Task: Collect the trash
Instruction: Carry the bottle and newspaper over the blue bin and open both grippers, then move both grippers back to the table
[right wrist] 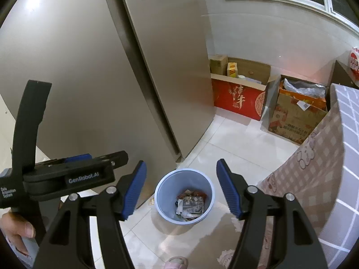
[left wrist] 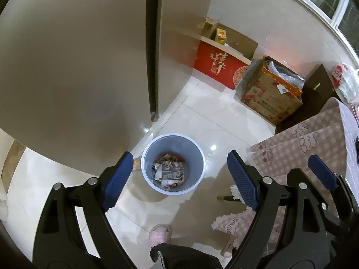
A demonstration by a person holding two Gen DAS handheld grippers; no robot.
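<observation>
A pale blue waste bin (left wrist: 179, 145) stands on the white tiled floor and holds crumpled wrappers and paper (left wrist: 170, 170). My left gripper (left wrist: 180, 154) hangs high above it, jaws wide open with nothing between them. In the right wrist view the bin (right wrist: 184, 178) and its trash (right wrist: 190, 204) lie below my right gripper (right wrist: 181, 161), which is also open and empty. The left gripper's body (right wrist: 67, 174) shows at the left there, held by a hand (right wrist: 18, 226). One blue pad of the right gripper (left wrist: 320, 170) shows at the right of the left wrist view.
A tall grey fridge (left wrist: 78, 67) rises just left of the bin. A table with a pink checked cloth (left wrist: 303, 152) stands at the right. A red box (left wrist: 219, 65) and a cardboard box (left wrist: 269, 98) sit by the far wall. A pink slipper (left wrist: 160, 231) is below.
</observation>
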